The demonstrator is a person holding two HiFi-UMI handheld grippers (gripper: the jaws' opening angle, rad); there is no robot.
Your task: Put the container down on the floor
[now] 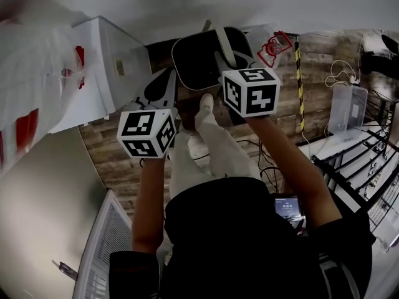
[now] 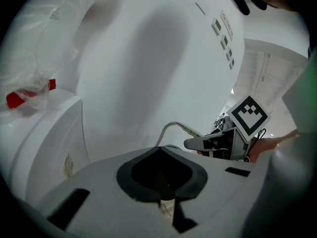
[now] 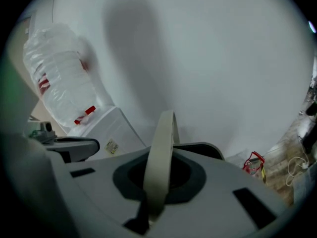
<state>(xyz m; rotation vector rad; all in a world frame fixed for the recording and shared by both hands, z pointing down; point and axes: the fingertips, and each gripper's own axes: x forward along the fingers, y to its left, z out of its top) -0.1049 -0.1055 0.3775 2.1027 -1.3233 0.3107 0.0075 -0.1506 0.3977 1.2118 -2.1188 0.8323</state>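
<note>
The plank floor (image 1: 110, 146) runs across the far half of the head view, with a white cabinet (image 1: 118, 61) standing on it at far left. The dark, round-cornered container (image 1: 198, 61) hangs beyond the person's shoe (image 1: 206, 103), apparently clear of the floor, though the gap beneath it cannot be seen. It lies straight ahead of both grippers and between them. The right gripper (image 1: 232, 64) is the nearer and carries the load: in the right gripper view its jaws are clamped on the pale strap handle (image 3: 159, 157), which rises upright through the jaw seam, its long axis running away from the camera. The left gripper (image 1: 163, 83) sits just beside the container's left edge. Its jaws are drawn together, and a pale sliver at their seam is too small to identify. The coming move is judged to be a straight descent, the handle kept upright so the base meets the planks flat.
</note>
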